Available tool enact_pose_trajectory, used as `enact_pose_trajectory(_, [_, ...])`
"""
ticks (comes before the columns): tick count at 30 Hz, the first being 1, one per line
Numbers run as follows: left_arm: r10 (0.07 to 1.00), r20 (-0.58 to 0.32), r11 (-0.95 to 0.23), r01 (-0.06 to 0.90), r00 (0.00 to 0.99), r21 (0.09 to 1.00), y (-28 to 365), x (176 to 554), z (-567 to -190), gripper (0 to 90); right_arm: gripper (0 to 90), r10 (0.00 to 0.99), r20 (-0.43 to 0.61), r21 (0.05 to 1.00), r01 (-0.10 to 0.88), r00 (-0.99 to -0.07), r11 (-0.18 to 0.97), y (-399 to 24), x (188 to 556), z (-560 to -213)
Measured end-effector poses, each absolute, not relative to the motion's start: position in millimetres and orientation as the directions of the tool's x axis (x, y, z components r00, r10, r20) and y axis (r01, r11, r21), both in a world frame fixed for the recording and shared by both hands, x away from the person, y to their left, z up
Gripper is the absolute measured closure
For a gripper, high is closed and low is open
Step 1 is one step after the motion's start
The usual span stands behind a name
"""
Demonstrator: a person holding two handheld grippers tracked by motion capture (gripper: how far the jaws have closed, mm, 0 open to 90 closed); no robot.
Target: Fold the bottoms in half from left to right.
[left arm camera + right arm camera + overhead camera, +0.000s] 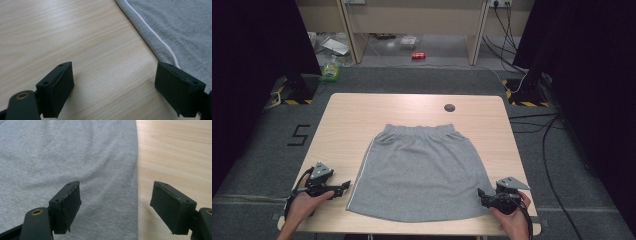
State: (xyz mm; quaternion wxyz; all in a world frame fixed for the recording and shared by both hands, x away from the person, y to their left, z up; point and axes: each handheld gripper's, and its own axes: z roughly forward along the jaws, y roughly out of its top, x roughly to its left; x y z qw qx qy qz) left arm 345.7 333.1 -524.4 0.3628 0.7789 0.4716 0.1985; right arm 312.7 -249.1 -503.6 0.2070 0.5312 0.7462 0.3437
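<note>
A grey skirt [422, 170] lies flat on the wooden table [357, 115], its elastic waistband at the far side and its hem toward the person. A thin white stripe [160, 40] runs down its left edge. My left gripper [343, 187] hovers open just left of the hem's left corner, over bare wood [107, 75]; its right jaw sits at the stripe. My right gripper [482, 196] is open at the hem's right corner. In the right gripper view the skirt's edge [136, 182] runs between the jaws, the left jaw over the grey fabric [62, 157], the right over wood.
A dark round cable hole [449, 107] sits in the table near the far edge. Beyond the table are a red can [418, 55] on the floor, a green item [330, 72], black stands and cables at both sides.
</note>
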Motion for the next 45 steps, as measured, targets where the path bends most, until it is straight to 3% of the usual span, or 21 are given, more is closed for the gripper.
enact_pose_trajectory(12, [0.882,-0.065,-0.245,0.573,0.467,0.782,331,358,-514,19.4,24.3,0.934,0.062,0.737,0.648,-0.352,0.195,-248,312,-502])
enact_pose_trajectory(23, [0.856,-0.182,-0.173,0.6,0.484,0.781,325,374,-511,19.3,24.4,0.935,0.064,0.733,0.652,-0.35,0.194,-247,312,-504])
enact_pose_trajectory(45, [0.856,-0.198,-0.155,0.602,0.477,0.783,308,420,-497,19.2,24.5,0.936,0.07,0.731,0.656,-0.345,0.187,-246,313,-504])
